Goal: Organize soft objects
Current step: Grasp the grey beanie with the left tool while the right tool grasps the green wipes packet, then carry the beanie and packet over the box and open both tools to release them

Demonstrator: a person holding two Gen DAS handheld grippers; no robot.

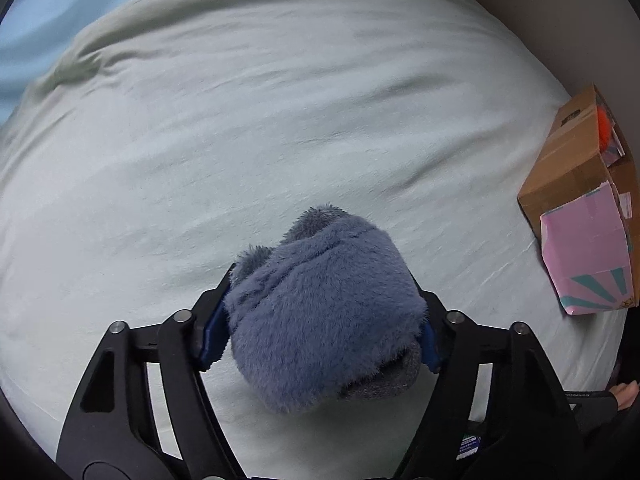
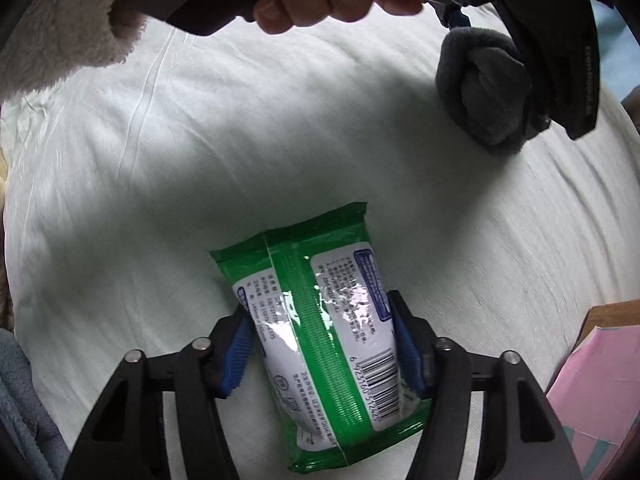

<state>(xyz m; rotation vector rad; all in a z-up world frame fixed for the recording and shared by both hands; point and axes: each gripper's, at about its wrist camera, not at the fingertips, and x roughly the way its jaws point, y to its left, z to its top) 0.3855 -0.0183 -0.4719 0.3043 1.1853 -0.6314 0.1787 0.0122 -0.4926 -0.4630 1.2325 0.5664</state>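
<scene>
My left gripper (image 1: 320,300) is shut on a fuzzy blue-grey plush bundle (image 1: 324,312) and holds it above the pale bed sheet (image 1: 240,120). The same bundle (image 2: 484,88) shows in the right wrist view at upper right, gripped by the left gripper held in a hand (image 2: 320,0). My right gripper (image 2: 320,336) is shut on a green and white wet-wipes pack (image 2: 324,344), its blue pads (image 2: 240,348) pressing both sides, just above the sheet (image 2: 160,160).
A cardboard box (image 1: 576,160) with a pink flap (image 1: 588,248) and something orange inside stands at the bed's right edge; its pink flap (image 2: 592,376) also shows at lower right in the right wrist view. A cream fleece sleeve (image 2: 60,20) is upper left. Blue-grey fleece (image 2: 20,400) lies at lower left.
</scene>
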